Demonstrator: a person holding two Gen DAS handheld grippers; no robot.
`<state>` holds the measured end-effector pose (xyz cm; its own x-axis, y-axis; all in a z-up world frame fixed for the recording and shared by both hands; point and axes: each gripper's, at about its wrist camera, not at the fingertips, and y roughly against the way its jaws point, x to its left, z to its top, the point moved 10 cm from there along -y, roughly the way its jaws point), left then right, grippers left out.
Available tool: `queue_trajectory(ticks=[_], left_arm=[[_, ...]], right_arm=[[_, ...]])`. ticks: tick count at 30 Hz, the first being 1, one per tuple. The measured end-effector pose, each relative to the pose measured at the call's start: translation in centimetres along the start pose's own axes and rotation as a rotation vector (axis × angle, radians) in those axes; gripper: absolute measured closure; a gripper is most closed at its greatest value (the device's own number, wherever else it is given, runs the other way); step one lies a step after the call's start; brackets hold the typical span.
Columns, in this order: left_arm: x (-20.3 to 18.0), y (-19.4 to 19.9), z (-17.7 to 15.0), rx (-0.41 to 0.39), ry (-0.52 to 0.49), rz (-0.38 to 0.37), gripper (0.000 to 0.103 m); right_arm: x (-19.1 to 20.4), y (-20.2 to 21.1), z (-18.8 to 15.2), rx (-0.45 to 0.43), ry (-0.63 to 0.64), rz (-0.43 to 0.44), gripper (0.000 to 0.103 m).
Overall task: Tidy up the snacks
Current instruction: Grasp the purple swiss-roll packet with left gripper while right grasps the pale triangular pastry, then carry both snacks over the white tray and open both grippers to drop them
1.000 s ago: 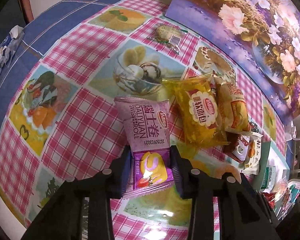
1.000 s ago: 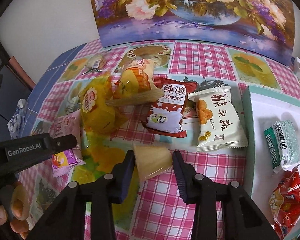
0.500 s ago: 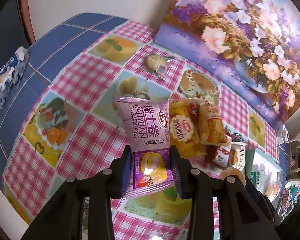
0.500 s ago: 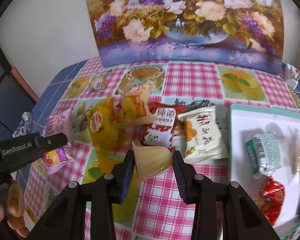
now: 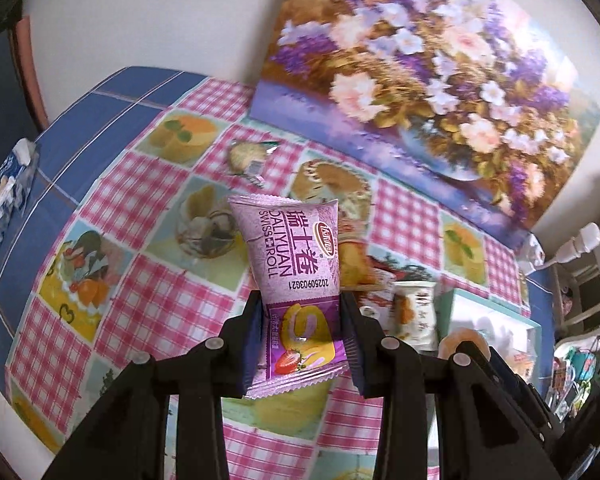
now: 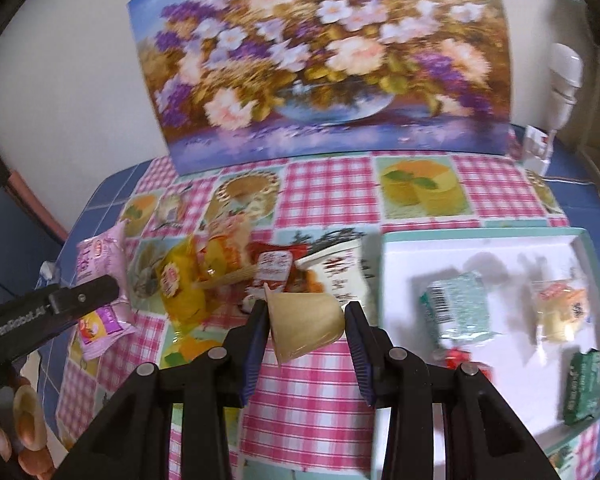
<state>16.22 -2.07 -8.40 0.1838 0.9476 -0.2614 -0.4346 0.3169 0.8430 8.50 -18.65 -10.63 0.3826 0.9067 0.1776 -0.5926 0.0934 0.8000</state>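
The pink Swiss-roll packet (image 5: 296, 272) hid most of the yellow and orange wrapped snacks (image 5: 354, 264) behind it, the white snack bag's lettering (image 6: 342, 280) was smeared by blur, and the dark green packet (image 6: 588, 392) sat distorted near the frame's edge

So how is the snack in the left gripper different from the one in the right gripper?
The Swiss roll packet is a flat purple printed wrapper; the jelly cup is a plain beige tapered cup. The packet stands upright between its jaws; the cup lies on its side. Both are held clear of the table.

Snack pile (image 6: 236, 276) left of tray (image 6: 480, 238), painting (image 6: 320, 60) behind
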Motion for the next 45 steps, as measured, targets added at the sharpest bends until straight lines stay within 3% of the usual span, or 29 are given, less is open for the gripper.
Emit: queue_trajectory(ticks=[14,25,37,45], left_arm=[[-6.0,1.5,-1.5,-0.015,-0.105,-0.059,0.064],[-12.5,-0.4,-6.0,0.052,-0.261,-0.084,0.064],[-17.4,-4.6,-12.5,0.199,-0.436,-0.052,0.064],[-19.1,-5.8,-14.8,0.251,-0.479,-0.054,0.064]], right_arm=[[-9.9,4.4,0.9,-0.039,-0.170,-0.135,0.062],[-16.0,6.6,0.6,-0.045,-0.266,-0.188,0.062],[-19.9,3.7,-3.3,0.112,-0.350,-0.183,0.062],[-21.3,3.0,-4.4,0.153,-0.374,-0.185,0.062]])
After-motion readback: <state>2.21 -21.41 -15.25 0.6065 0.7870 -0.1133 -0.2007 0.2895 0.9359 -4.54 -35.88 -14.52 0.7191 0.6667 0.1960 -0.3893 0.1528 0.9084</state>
